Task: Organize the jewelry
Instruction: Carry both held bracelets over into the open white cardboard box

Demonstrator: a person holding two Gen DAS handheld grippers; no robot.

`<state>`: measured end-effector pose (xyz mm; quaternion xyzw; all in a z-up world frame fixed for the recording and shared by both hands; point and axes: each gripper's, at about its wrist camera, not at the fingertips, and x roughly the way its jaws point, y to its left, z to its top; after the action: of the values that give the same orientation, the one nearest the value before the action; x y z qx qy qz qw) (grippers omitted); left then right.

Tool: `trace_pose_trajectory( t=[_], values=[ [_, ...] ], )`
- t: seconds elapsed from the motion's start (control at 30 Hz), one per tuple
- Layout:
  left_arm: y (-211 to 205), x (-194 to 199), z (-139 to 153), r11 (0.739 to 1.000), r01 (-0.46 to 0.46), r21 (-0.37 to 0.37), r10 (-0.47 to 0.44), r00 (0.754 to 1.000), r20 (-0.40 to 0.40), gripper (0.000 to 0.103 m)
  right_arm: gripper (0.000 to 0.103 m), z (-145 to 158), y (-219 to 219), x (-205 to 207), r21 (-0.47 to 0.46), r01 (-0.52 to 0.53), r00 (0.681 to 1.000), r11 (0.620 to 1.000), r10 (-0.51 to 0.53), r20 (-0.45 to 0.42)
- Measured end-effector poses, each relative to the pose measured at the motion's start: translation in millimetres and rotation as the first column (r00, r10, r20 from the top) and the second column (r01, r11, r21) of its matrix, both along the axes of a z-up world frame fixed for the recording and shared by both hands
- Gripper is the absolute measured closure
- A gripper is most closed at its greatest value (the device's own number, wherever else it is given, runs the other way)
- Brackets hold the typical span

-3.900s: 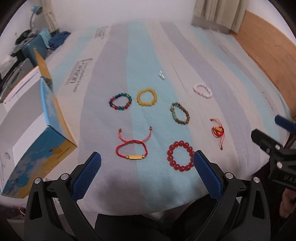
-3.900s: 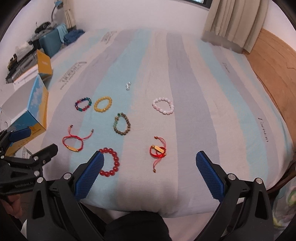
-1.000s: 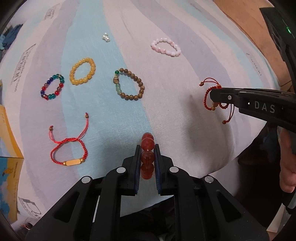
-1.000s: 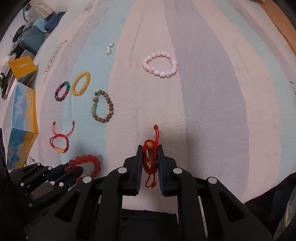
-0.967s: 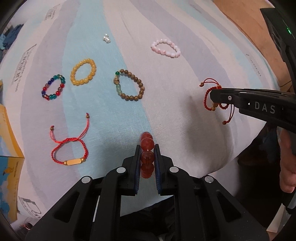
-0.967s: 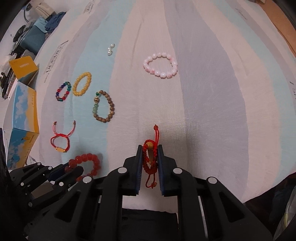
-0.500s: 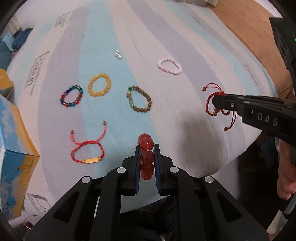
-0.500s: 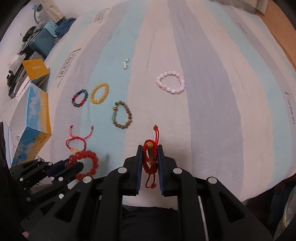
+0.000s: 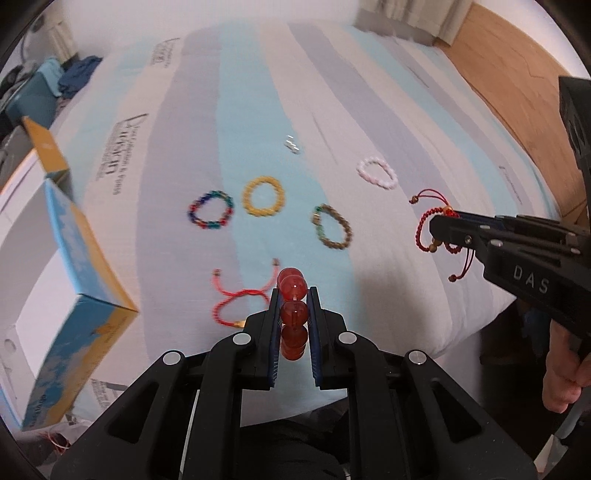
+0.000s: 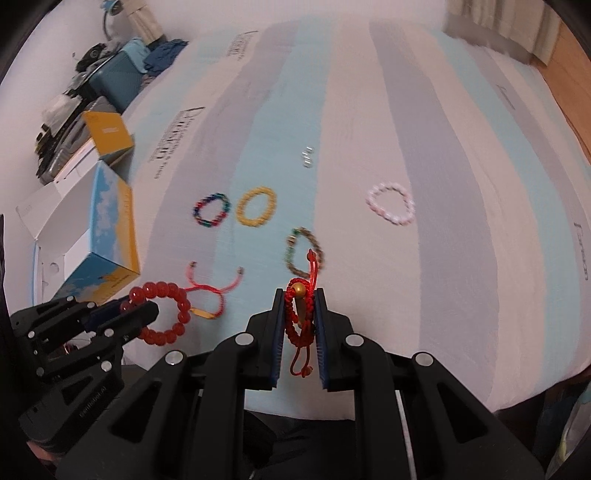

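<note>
My left gripper (image 9: 293, 306) is shut on a red bead bracelet (image 9: 293, 310) and holds it above the bed's front edge; it also shows in the right wrist view (image 10: 162, 312). My right gripper (image 10: 300, 306) is shut on a red cord bracelet (image 10: 301, 314) with a gold charm, also lifted; it shows in the left wrist view (image 9: 437, 229). On the striped bedsheet (image 9: 388, 92) lie a red cord bracelet with a gold bar (image 9: 240, 299), a multicolour bracelet (image 9: 211, 214), a yellow one (image 9: 263, 196), a brown one (image 9: 331, 231), a pink one (image 9: 377, 172) and small pearls (image 9: 291, 144).
An open blue and yellow cardboard box (image 9: 70, 266) stands at the bed's left edge, with clutter behind it (image 10: 92, 85). A wooden floor (image 9: 517, 85) lies to the right. A curtain (image 10: 506, 26) hangs at the back right.
Both grippers have lifted and pulled back with their bracelets, so more of the bed and the box shows. The views are motion blurred now. The other bracelets have not moved.
</note>
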<state>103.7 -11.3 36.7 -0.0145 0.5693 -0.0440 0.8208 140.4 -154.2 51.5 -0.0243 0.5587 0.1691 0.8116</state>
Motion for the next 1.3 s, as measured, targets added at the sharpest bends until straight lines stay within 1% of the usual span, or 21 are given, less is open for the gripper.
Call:
trace_pose_trajectory(
  t=[0.2, 0.4, 0.5, 0.63, 0.77, 1.03, 1.3],
  values=[
    [40.8, -8.9, 23.7, 0.998, -0.055, 0.006, 0.055, 0.998, 0.036, 0.091, 0.089, 18.2, 39.8, -6.4, 0.002, -0.048, 0.998, 0.999, 0.048, 0.034],
    [83.3, -23.7, 46.7, 0.993, -0.115, 0.010, 0.114, 0.991, 0.072, 0.091, 0.089, 40.5, 89.8, -14.2, 0.009, -0.107, 0.991, 0.994, 0.106, 0.076],
    [107.5, -33.1, 59.3, 0.989, -0.147, 0.014, 0.145, 0.985, 0.088, 0.091, 0.089, 49.0, 111.7, -18.8, 0.016, -0.135, 0.987, 0.991, 0.133, 0.092],
    [138.1, -46.3, 72.1, 0.982, -0.190, 0.015, 0.188, 0.976, 0.106, 0.091, 0.089, 62.6, 150.6, -28.8, 0.026, -0.189, 0.975, 0.982, 0.185, 0.119],
    [172.0, -63.6, 83.7, 0.971, -0.238, 0.018, 0.234, 0.965, 0.120, 0.091, 0.089, 69.9, 188.8, -39.7, 0.024, -0.238, 0.963, 0.971, 0.233, 0.138],
    [235.1, -101.7, 94.0, 0.948, -0.318, 0.015, 0.314, 0.940, 0.131, 0.091, 0.089, 75.6, 269.1, -67.9, 0.015, -0.332, 0.933, 0.943, 0.326, 0.156],
    [284.6, -126.6, 84.9, 0.923, -0.384, 0.012, 0.381, 0.919, 0.107, 0.091, 0.089, 62.9, 332.6, -90.9, 0.001, -0.413, 0.903, 0.911, 0.410, 0.128]
  ],
)
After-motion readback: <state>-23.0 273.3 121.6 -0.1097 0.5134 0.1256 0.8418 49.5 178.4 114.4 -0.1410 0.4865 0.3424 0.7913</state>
